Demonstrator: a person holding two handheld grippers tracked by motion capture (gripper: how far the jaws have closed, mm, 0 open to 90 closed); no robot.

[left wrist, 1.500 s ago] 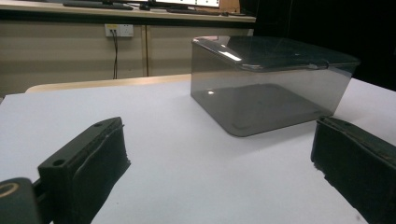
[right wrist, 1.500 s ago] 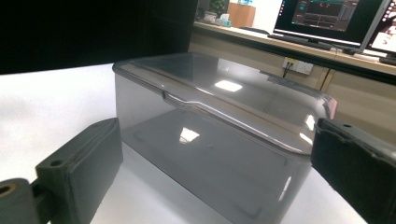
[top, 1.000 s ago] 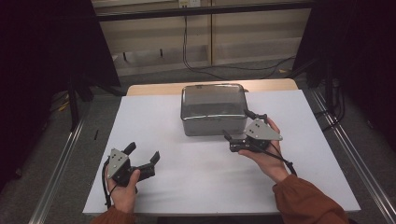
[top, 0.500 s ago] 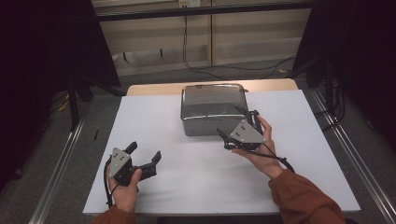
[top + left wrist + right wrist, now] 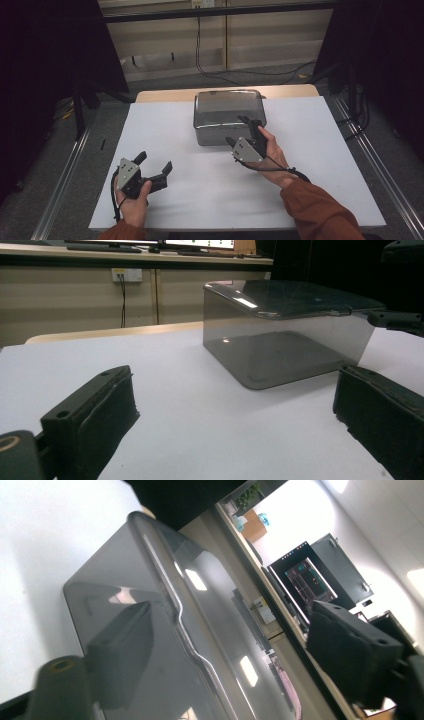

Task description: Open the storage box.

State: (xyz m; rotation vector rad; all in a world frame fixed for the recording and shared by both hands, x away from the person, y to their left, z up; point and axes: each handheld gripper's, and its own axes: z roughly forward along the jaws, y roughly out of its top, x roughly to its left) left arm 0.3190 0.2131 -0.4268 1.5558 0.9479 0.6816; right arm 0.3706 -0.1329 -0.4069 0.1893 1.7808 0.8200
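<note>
A smoky grey plastic box [image 5: 220, 112] with a closed lid stands at the back middle of the white table [image 5: 165, 130]. My right gripper [image 5: 239, 131] is rolled on its side at the box's front right edge and is open. In the right gripper view, one jaw lies against the box's front wall [image 5: 125, 595] and the other stands above the lid, with nothing gripped. My left gripper [image 5: 154, 163] hovers low over the table's front left, open and empty. It points at the box [image 5: 280, 340], which lies some way beyond its jaws.
The white table top has bare room to the left, right and front of the box. A wooden strip [image 5: 155, 95] runs along its back edge. Metal rails [image 5: 65, 175] flank both sides. Cables and a low wall [image 5: 210, 45] lie behind.
My right gripper has moved left toward the box and rolled onto its side, so that its jaws straddle the box's front edge. The left gripper has stayed in place.
</note>
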